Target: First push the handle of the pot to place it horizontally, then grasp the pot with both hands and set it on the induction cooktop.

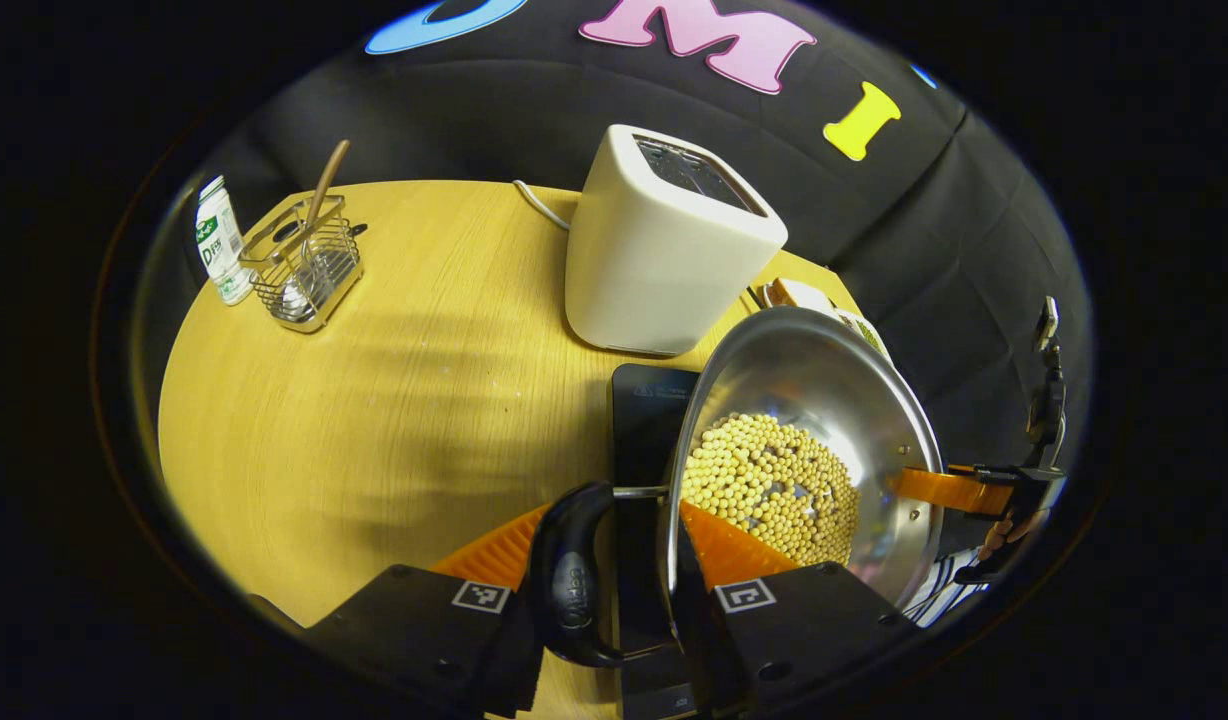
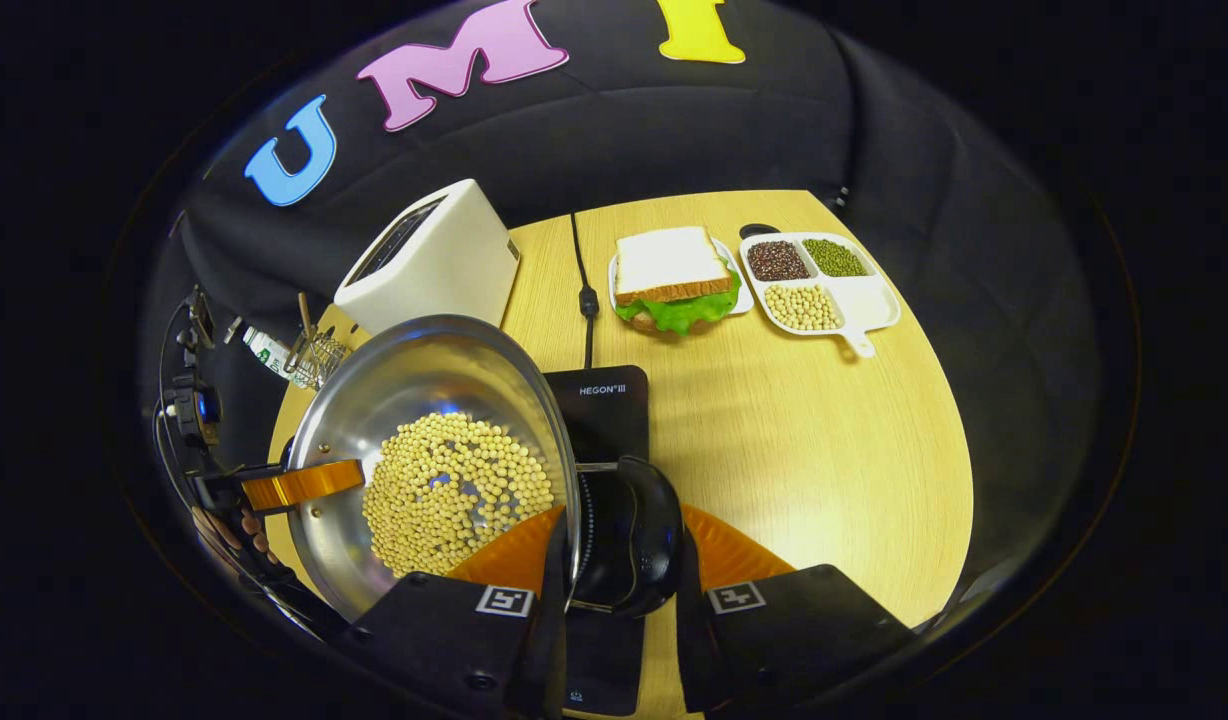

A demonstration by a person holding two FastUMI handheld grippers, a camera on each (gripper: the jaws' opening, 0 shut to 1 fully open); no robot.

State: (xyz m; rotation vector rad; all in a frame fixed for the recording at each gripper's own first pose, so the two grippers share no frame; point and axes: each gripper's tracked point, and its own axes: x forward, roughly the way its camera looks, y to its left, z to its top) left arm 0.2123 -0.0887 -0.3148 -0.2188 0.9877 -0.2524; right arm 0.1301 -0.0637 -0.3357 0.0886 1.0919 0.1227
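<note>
Both grippers, left (image 1: 614,560) & right (image 2: 614,560), jaws clamped on pot (image 2: 424,400) handles; sandwich (image 2: 674,275) in right gripper view.

- I see a pale wooden surface (image 2: 824,440).
- A black induction cooktop (image 2: 606,405) lies flat near its middle.
- A white toaster (image 1: 664,245) stands behind the cooktop.
- A wire utensil basket (image 1: 304,262) and a small bottle (image 1: 219,240) stand together.
- A sandwich plate (image 2: 674,275) sits just beside a divided bean tray (image 2: 824,280).
</note>
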